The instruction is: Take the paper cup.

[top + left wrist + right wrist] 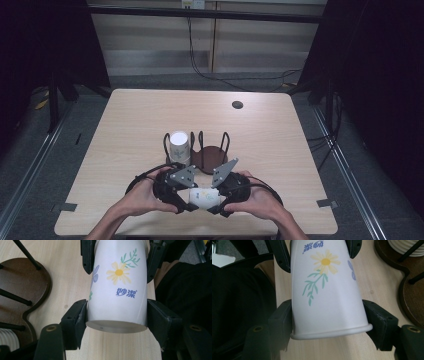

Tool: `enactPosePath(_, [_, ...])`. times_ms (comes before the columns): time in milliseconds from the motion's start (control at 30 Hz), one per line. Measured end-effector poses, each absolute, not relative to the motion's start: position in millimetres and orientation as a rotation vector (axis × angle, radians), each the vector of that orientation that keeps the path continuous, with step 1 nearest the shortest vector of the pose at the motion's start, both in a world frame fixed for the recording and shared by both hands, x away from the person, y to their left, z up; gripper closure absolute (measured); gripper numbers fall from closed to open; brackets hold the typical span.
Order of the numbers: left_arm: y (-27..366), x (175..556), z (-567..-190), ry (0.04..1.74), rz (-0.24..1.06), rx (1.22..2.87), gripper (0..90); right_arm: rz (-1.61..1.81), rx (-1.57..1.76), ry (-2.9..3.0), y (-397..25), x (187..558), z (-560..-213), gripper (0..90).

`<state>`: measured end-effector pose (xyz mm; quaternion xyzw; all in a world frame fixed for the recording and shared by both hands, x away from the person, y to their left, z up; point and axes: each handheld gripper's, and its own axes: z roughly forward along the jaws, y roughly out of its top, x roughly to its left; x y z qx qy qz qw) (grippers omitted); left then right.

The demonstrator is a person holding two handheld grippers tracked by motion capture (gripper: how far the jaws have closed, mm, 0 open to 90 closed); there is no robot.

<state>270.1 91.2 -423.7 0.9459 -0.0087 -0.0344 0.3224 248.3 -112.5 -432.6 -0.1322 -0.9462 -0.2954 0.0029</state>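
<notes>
From above: left gripper (186,201) and right gripper (214,202) meeting near the front edge of the table (125,120), both pinching one paper cup (202,196) lying sideways between them; just behind, a dark wooden rack (207,159) holding a second white cup (179,146).

Left gripper view: jaws squeezing the cup (117,285) near its flat bottom end; yellow flower and blue letters on its side.

Right gripper view: jaws hugging the cup (325,290) by its rolled rim.
</notes>
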Motion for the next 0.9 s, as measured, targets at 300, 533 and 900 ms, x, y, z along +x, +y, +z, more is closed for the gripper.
enactPosePath(300, [94.2, 271.3, -426.1, -0.019, -0.096, 2.478, 36.7, -0.949, -0.412, -2.968, -111.3, 247.9, -432.1, 29.4])
enactPosePath(533, [97.3, 273.2, -425.2, -0.014, -0.107, 2.438, 37.4, -0.978, -0.435, -2.956, -113.9, 249.7, -430.6, 24.7])
enactPosePath(900, [108.6, 275.9, -422.0, 0.043, -0.113, 2.398, 37.4, -1.153, -0.516, -2.890, -127.1, 250.8, -427.5, 14.0])
